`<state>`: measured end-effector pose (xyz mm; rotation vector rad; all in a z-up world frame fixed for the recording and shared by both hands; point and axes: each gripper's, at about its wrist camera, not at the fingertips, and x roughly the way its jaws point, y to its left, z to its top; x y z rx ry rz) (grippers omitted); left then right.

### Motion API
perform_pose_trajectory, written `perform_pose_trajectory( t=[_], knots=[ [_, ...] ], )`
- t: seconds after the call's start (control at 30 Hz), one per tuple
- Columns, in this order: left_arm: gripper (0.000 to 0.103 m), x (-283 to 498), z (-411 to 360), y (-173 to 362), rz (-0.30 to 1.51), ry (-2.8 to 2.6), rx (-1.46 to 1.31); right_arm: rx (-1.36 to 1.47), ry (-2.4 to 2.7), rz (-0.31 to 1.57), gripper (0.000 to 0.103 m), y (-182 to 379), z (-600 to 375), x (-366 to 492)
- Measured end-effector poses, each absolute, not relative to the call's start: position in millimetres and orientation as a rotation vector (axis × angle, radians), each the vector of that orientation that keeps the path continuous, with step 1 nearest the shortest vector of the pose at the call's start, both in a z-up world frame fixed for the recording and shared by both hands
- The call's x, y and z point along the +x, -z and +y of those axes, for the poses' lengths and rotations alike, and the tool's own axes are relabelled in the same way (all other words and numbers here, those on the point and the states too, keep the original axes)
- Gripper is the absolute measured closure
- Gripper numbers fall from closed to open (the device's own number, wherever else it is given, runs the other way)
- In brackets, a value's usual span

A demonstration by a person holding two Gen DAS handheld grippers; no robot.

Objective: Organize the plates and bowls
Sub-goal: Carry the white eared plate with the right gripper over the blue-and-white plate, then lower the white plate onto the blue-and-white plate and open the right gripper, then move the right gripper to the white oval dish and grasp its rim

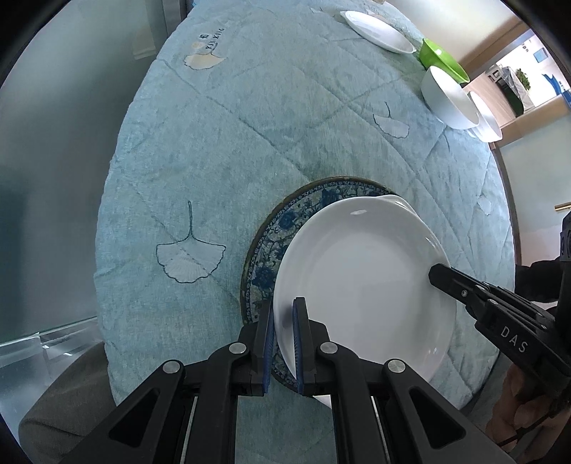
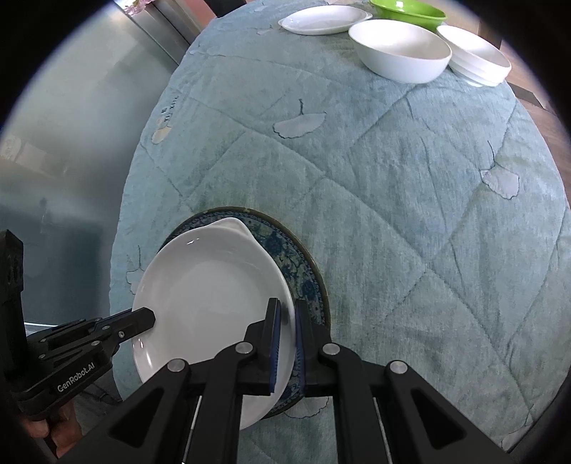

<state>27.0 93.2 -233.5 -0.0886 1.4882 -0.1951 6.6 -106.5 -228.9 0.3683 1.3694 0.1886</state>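
- We hold a white oval plate by its rim with both tools, over a blue-patterned plate that lies on the worktop near its close edge.
- Our left hand-held gripper is narrowed onto the near-left rim of the white oval plate, one blue pad on each side of the rim.
- Our right hand-held gripper pinches the opposite rim of the same plate in the same way; in the left wrist view its black finger lies on the plate's right edge.
- The white oval plate covers most of the blue-patterned plate; only a crescent of the blue pattern shows past it. We cannot tell whether the two plates touch.
- The worktop is round and covered with a quilted pale blue-green cloth stitched with ginkgo leaves.
- At the far side of the worktop, well apart from the held plate, sit another white oval plate, a green bowl, a white bowl and a stack of white bowls just beside it.
- The green bowl stands behind the white bowl, near the far plate.
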Motion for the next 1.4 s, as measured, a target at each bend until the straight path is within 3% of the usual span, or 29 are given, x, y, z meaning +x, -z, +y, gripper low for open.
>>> perform_pose_trajectory(
  t=[0.77,0.83,0.9,1.03,1.07,1.13,1.2,1.23,1.3,1.4],
  knots=[
    [0.096,29.2,94.5,246.3,1.482,0.181,-0.076,0.392,-0.170,1.363,0.090,244.9,-99.5,15.1],
    [0.085,28.6,93.4,243.0,1.475,0.185,-0.069,0.396,-0.172,1.363,0.080,243.2,-103.0,14.4],
    [0.064,28.6,93.8,238.9,1.471,0.176,-0.078,0.407,-0.191,1.349,0.067,238.9,-105.0,13.6],
    [0.063,28.7,91.2,214.8,1.417,0.167,-0.053,0.368,-0.185,1.310,0.039,222.4,-111.6,11.7],
    [0.062,29.0,89.7,202.8,1.390,0.166,-0.037,0.364,-0.176,1.305,0.036,216.9,-115.5,11.0],
    [0.052,30.5,88.3,174.5,1.327,0.160,0.002,0.338,-0.158,1.275,0.018,197.4,-125.2,9.3],
    [0.029,34.2,89.8,134.4,1.228,0.146,0.025,0.319,-0.162,1.228,0.014,169.9,-137.0,8.5],
    [0.025,37.5,92.4,117.6,1.187,0.147,0.027,0.304,-0.169,1.202,0.003,152.8,-143.7,10.1],
    [0.013,50.0,96.4,75.0,1.105,0.169,0.020,0.269,-0.184,1.142,0.001,115.5,-159.0,15.7],
    [0.007,80.4,102.4,14.8,1.018,0.194,0.003,0.261,-0.184,1.076,0.001,57.5,-193.3,39.1]
  ],
)
